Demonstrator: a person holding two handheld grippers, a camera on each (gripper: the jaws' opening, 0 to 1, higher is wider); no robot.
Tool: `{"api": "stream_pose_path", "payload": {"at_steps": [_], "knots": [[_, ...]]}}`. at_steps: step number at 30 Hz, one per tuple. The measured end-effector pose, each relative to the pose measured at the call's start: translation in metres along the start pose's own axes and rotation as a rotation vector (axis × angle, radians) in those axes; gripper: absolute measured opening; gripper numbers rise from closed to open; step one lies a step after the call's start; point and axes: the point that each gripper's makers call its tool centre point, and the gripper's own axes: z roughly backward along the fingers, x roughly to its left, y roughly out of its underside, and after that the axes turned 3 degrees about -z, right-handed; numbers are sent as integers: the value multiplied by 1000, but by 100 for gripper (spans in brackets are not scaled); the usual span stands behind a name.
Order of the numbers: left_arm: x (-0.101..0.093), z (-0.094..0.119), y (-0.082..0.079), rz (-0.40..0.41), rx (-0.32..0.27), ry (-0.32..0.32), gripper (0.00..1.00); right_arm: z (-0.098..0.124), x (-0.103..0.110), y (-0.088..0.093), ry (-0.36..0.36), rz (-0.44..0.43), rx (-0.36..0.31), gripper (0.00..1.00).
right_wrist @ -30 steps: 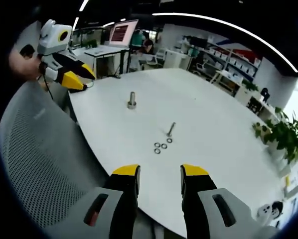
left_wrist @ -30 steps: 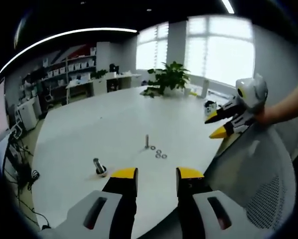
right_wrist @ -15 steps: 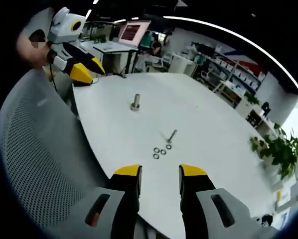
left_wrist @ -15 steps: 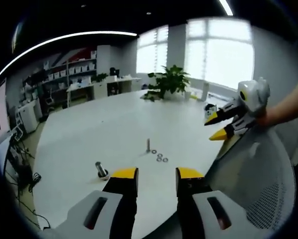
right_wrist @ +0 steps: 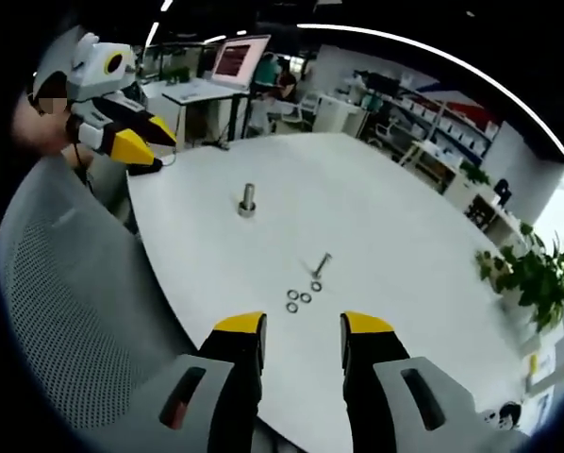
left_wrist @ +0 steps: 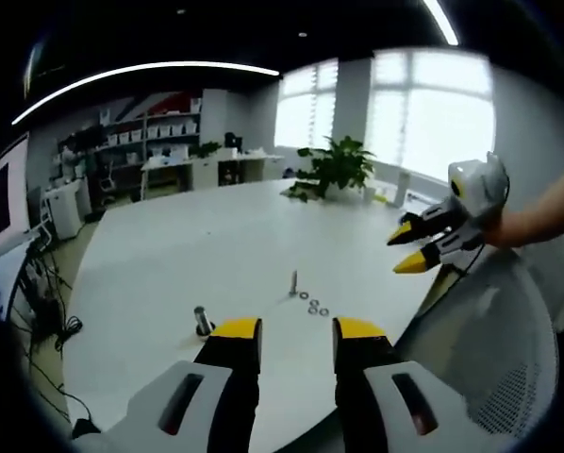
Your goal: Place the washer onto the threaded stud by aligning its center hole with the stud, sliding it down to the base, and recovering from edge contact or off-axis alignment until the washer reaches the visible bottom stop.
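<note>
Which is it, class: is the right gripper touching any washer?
Apart. In the right gripper view, the right gripper hangs open short of the washers, with bare white table between them.

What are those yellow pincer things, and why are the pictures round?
A person holds a two-jaw gripper in each hand, like big tweezers. A fisheye camera rides on each one, which makes the pictures round. The left gripper fills the bottom of its own view, and the right gripper does the same in its view. Both are open and hold nothing. Below them is a big white table. On it stands a thin threaded stud with three small washers lying beside it, and a thicker bolt stands farther off. A grey mesh chair sits at the table's edge.
</note>
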Motion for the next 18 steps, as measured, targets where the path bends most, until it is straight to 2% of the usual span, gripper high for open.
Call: {"api": "stream_pose_path", "payload": {"at_steps": [5,10,18], "knots": [[2,0,1,-1,4,-3,28,-22,6,1,-34,-14,31,35],[2,1,4,7,10,-4,28,-42,12,12,-64,-28,84,35],[5,1,3,18,7,-11,27,-59,16,14,-81,-83,106,35]]}}
